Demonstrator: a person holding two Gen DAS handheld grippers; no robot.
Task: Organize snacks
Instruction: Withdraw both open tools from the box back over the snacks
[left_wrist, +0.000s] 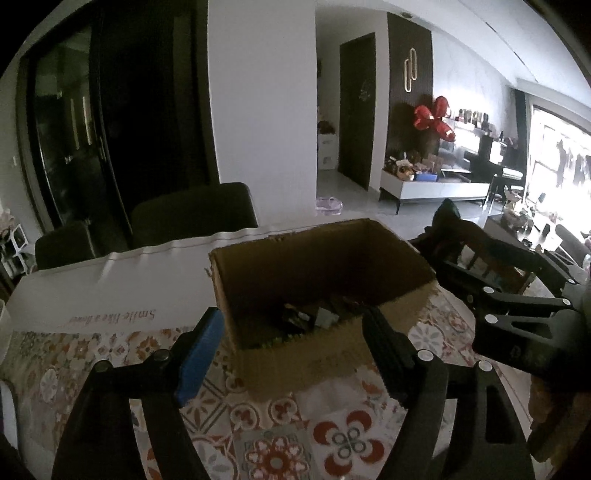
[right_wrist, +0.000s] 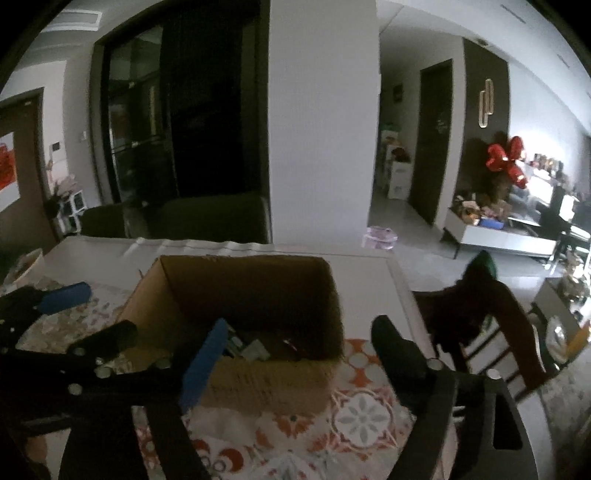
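Note:
An open cardboard box (left_wrist: 317, 258) stands on the patterned tablecloth and shows in the right wrist view too (right_wrist: 240, 288). Several small snack packets (left_wrist: 314, 317) lie dark on its bottom (right_wrist: 255, 347). My left gripper (left_wrist: 291, 343) is open and empty, its fingers on either side of the box's near wall. My right gripper (right_wrist: 303, 354) is open and empty, just in front of the box's near right corner. The right gripper also shows at the right edge of the left wrist view (left_wrist: 517, 306), and the left gripper at the left of the right wrist view (right_wrist: 79, 312).
The tablecloth (left_wrist: 295, 435) has red and orange floral tiles and a white part (left_wrist: 110, 288) beyond. Dark chairs (left_wrist: 192, 214) stand behind the table. A wooden chair (right_wrist: 491, 325) with dark cloth on it stands to the right. A pillar and the living room lie beyond.

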